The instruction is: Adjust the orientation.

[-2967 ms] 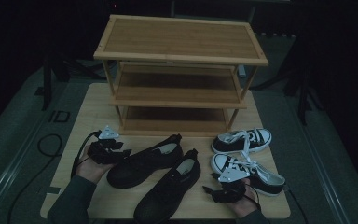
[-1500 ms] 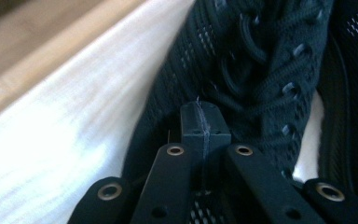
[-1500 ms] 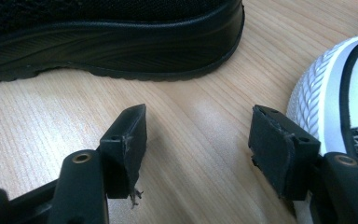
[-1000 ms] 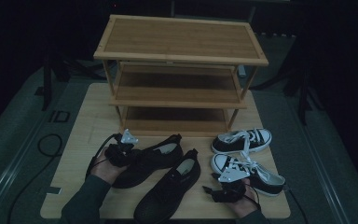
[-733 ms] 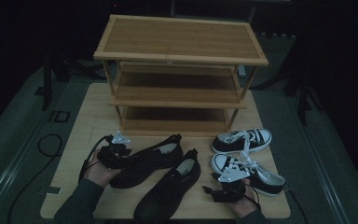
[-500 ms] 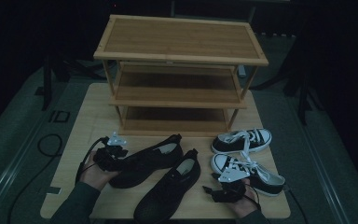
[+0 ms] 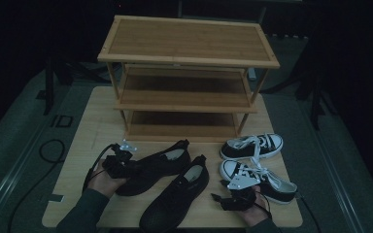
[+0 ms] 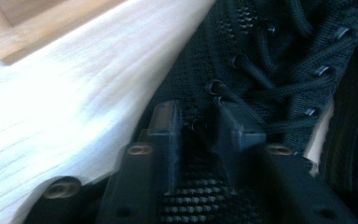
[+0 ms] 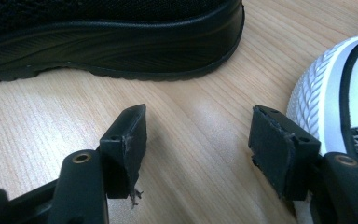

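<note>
A pair of black lace-up shoes lies at the table's front: the left black shoe (image 7: 161, 161) and the right black shoe (image 7: 177, 196). My left gripper (image 7: 127, 166) is at the left black shoe's (image 8: 242, 60) toe end. Its jaws have just been closing, and the gripper (image 8: 198, 116) now pinches the knit upper by the lowest eyelets. My right gripper (image 7: 222, 200) rests low over the wood between the right black shoe's sole (image 9: 121, 42) and a white-toed sneaker (image 9: 340, 88). That gripper (image 9: 198, 123) is open with nothing between its pads.
A three-tier wooden shoe rack (image 7: 189, 73) stands at the back of the table (image 7: 92, 121), its shelves bare. Two black-and-white sneakers (image 7: 252, 144) (image 7: 267, 178) lie at the front right. A cable (image 7: 48, 150) loops off the table's left edge.
My left gripper came in from the left onto the black shoe's toe end, backed off slightly, and has now shut on its upper. The right gripper has not moved.
</note>
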A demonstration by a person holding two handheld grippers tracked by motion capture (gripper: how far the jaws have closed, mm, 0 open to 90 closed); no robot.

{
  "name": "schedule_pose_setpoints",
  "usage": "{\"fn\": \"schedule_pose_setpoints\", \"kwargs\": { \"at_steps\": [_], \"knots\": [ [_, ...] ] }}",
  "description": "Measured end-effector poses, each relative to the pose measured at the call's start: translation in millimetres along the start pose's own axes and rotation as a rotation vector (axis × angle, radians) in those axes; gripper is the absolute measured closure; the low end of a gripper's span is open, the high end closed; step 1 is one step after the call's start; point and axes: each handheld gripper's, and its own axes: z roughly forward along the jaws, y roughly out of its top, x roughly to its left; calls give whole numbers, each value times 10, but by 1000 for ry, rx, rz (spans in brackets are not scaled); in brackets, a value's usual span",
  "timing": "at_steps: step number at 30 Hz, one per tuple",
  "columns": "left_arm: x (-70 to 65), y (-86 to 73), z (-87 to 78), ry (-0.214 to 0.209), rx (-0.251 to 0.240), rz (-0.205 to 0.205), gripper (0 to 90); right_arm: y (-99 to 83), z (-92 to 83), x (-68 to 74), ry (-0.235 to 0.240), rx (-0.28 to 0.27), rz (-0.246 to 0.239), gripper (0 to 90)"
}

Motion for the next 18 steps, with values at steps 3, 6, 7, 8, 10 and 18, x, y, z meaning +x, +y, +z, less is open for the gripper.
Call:
{"fn": "schedule_pose_setpoints", "kwargs": {
  "at_steps": [3,6,7,8,10,18],
  "knots": [
    [-49,17,-16,19,4,15,849,0,0,0,0,0,-1,365],
    [-57,30,-58,38,4,27,895,0,0,-1,0,0,-1,365],
    [-50,28,-68,37,-3,23,896,0,0,-1,0,0,-1,365],
    [-36,25,-83,46,-10,26,898,0,0,-1,0,0,-1,365],
    [-14,24,-100,46,-26,14,900,0,0,-1,0,0,0,365],
    [52,108,-128,53,-67,2,900,0,1,-1,0,-1,-1,365]
  ]
}}
